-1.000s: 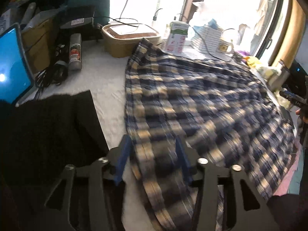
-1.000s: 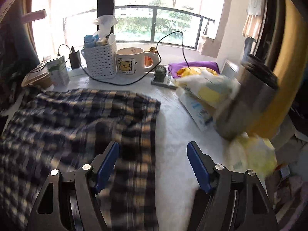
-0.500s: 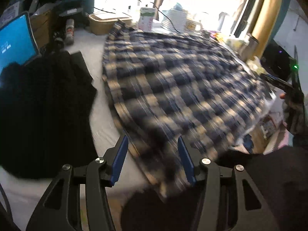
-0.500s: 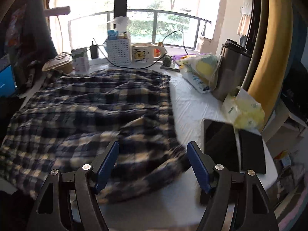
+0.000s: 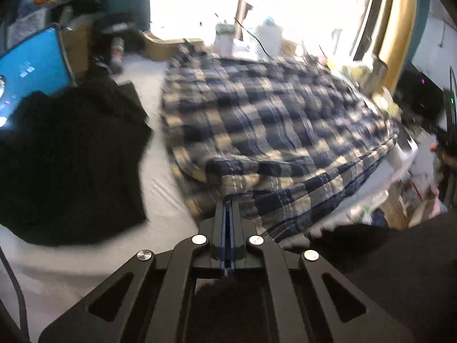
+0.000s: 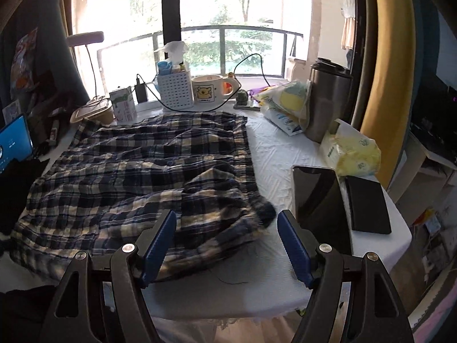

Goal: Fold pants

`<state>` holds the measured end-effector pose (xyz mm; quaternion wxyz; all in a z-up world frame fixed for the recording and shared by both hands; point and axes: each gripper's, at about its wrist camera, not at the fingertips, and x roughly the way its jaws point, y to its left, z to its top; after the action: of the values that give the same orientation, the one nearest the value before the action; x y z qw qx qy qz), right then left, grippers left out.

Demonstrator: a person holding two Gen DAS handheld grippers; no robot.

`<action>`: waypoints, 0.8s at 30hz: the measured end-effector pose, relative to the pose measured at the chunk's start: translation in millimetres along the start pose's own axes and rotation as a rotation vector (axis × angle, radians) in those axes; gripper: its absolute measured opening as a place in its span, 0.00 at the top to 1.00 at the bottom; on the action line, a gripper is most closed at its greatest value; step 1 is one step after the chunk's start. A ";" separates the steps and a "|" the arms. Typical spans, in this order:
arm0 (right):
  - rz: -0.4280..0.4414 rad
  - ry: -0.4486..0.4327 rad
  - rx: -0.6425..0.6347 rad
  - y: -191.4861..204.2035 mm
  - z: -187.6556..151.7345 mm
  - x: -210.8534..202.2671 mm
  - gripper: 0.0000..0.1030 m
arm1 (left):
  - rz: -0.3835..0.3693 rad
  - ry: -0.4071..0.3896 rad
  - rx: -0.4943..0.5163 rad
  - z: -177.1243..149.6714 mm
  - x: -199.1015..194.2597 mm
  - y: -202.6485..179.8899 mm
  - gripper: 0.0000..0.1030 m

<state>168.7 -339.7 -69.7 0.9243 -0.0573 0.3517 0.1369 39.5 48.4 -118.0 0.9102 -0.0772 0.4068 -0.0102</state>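
Observation:
Blue and cream plaid pants [image 5: 265, 125] lie spread over a white table [image 5: 160, 200], also in the right wrist view [image 6: 137, 171]. My left gripper [image 5: 228, 200] is shut on the near hem of the pants, which bunches up at its tips. My right gripper [image 6: 225, 223] is open and empty, held just above the rumpled near right corner of the pants [image 6: 228, 214].
A black garment [image 5: 65, 157] lies left of the pants beside a lit screen [image 5: 28, 68]. A dark tablet [image 6: 317, 197], black case [image 6: 368, 203], yellow packet [image 6: 354, 151] and steel tumbler [image 6: 328, 97] stand right. Basket [image 6: 174, 88], mug [image 6: 208, 88] and carton [image 6: 122, 105] line the back.
My left gripper has closed on the near hem of the pants. My right gripper has drawn back toward the table's near edge and stayed open.

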 end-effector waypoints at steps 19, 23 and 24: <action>0.002 0.059 -0.011 -2.5 -26.3 15.8 0.27 | -0.084 0.052 0.197 -23.7 -4.2 -12.9 0.31; 0.003 0.057 -0.014 -1.9 -25.2 13.2 0.27 | 0.002 0.075 0.327 -32.5 5.5 -29.2 0.31; 0.003 0.057 -0.013 -1.8 -24.9 13.0 0.27 | 0.043 0.086 0.370 -35.7 9.2 -33.7 0.31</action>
<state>162.8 -343.7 -96.9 0.9134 -0.0667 0.3769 0.1387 20.7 9.6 -143.2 0.8907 0.1007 0.4380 -0.0688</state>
